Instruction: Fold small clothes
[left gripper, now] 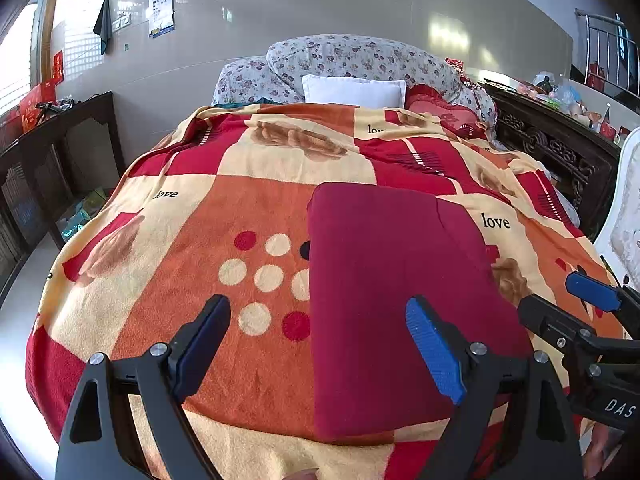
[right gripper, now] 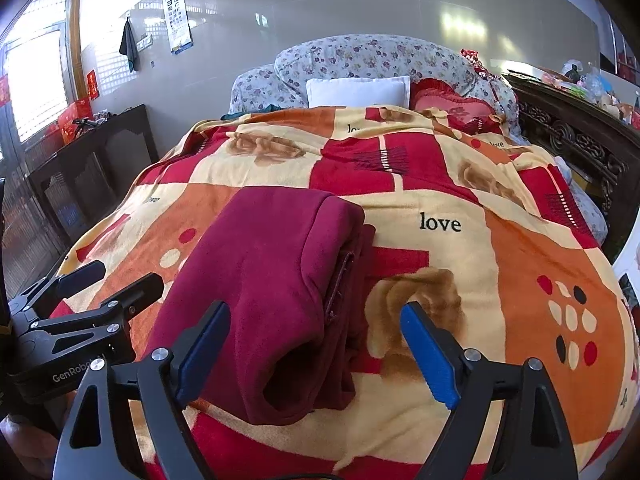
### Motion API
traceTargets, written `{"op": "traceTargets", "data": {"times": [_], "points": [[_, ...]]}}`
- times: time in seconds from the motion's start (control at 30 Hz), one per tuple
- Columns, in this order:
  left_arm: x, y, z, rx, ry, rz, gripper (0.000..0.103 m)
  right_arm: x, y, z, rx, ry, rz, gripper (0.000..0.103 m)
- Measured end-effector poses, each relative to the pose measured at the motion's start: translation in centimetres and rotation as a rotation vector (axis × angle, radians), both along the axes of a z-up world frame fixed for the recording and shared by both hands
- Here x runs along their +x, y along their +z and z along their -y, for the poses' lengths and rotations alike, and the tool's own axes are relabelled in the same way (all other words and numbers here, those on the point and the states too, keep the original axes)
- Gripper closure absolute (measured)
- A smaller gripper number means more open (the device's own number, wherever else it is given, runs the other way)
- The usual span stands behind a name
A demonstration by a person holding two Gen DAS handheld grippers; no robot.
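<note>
Two tongs hang over a bed, both spread wide with nothing gripped. The left tongs (left gripper: pixel 320 352) sit above the near left edge of a folded maroon fleece garment (left gripper: pixel 384 296), one blue pad over the cloth and the other over the blanket (left gripper: pixel 192 208). The right tongs (right gripper: pixel 316 352) straddle the garment's near right corner, where its stacked layers and rolled fold show, without the pads pressing on it. The garment lies flat in a tidy rectangle on the red, orange and cream patchwork blanket printed with "love". A white pillow (left gripper: pixel 354 90) rests at the head of the bed against a floral quilt (left gripper: pixel 360 58).
</note>
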State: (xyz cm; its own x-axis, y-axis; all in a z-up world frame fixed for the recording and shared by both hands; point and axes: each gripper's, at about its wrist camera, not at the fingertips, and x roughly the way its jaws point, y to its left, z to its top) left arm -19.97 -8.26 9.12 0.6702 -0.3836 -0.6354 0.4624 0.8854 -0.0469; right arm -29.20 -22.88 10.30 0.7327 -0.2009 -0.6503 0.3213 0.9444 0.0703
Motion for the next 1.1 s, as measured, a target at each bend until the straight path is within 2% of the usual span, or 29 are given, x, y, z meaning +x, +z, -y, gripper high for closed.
{"op": "traceTargets", "data": {"times": [1.1], "points": [[0.39,-0.75,0.32,0.008,0.001,-0.014,0.014,0.43,-0.75,0.35,0.015,-0.001,-0.031,0.011]]}}
